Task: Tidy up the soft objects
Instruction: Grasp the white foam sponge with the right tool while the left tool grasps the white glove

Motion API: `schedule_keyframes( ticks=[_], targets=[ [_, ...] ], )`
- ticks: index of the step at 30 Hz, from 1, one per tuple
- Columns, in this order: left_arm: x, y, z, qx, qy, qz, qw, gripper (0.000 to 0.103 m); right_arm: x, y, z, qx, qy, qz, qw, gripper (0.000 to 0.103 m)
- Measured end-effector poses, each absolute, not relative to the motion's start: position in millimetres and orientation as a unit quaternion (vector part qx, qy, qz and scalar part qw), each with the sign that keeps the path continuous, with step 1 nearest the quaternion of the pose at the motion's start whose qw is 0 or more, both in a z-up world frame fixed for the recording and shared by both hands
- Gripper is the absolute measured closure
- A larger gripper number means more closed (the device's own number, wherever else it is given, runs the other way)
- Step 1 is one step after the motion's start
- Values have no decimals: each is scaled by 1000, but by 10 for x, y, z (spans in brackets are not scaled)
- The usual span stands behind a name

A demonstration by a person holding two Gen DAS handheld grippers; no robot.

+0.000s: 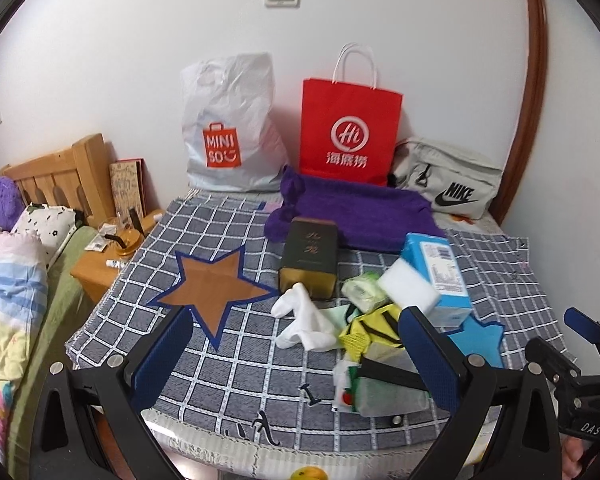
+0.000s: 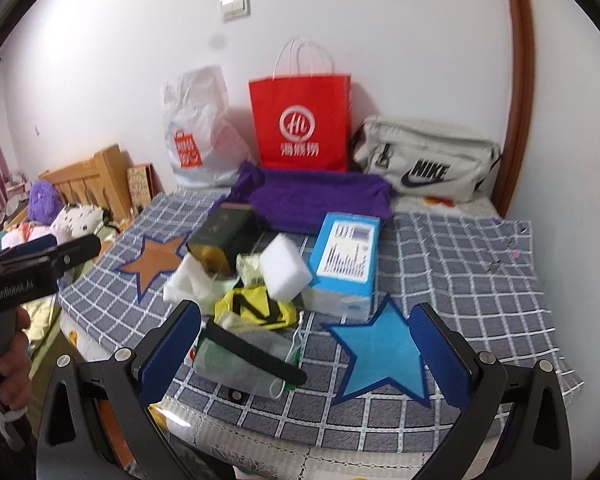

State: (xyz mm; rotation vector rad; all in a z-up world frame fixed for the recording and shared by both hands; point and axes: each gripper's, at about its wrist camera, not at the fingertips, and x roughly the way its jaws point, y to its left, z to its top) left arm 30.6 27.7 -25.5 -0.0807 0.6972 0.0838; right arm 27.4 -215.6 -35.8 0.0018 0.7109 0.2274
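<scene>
The left gripper [image 1: 300,356] hangs over the cloth's [image 1: 228,364] near edge with its jaws wide apart and nothing between them. The right gripper [image 2: 306,356] is likewise spread and empty, over the blue star [image 2: 380,356] toward the near right edge. Between the blue star and the brown star [image 1: 216,284], mid-cloth, lies the heap: white socks [image 1: 304,320], a yellow pouch [image 2: 256,308], a white sponge [image 2: 284,272] leaning on a blue box [image 2: 348,260], a dark box [image 1: 310,258], and what may be a mask [image 2: 240,364], blurred. A purple cloth [image 1: 356,212] lies by the far edge, before a red bag [image 1: 350,128]
</scene>
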Motion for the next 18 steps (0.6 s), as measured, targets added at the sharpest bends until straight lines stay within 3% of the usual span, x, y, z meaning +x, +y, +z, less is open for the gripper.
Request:
schedule_keyframes(
  ticks=[9, 18],
  targets=[
    [630, 333, -721, -26, 381, 63, 922, 2, 668, -2050, -782, -10, 376, 129, 918, 2],
    [946, 520, -1113, -38, 421, 66, 904, 2, 1132, -1729, -1067, -95, 375, 148, 910, 3]
  ],
)
